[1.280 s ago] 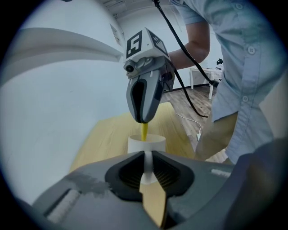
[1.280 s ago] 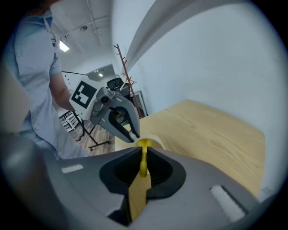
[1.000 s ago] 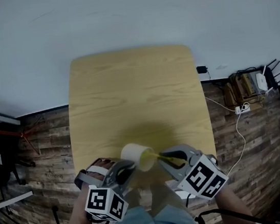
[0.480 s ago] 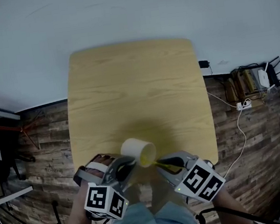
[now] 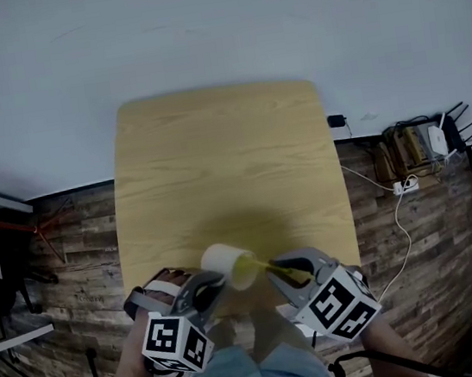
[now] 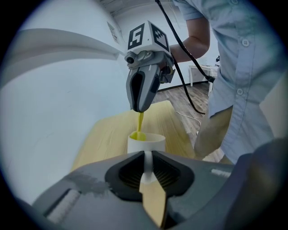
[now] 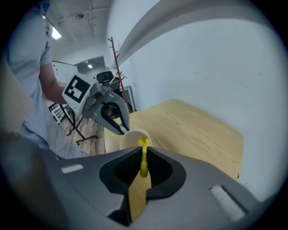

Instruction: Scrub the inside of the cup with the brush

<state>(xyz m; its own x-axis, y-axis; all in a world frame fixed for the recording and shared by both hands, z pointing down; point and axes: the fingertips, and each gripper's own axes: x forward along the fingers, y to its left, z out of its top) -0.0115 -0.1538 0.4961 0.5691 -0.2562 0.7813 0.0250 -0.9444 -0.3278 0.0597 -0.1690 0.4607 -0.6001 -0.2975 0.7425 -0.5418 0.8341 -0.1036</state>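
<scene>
Left tongs (image 6: 147, 164) clamp cup (image 5: 225, 261) by a thin white part; right tongs (image 7: 143, 165) pinch brush (image 5: 263, 267), head inside. Risk: hard scrubbing levers cup loose near counter (image 5: 223, 159) edge.

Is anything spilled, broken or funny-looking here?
Nothing looks spilled or broken. The white cup is tipped sideways, only because the left gripper holds it that way while the right gripper pokes the yellow brush inside.
</scene>
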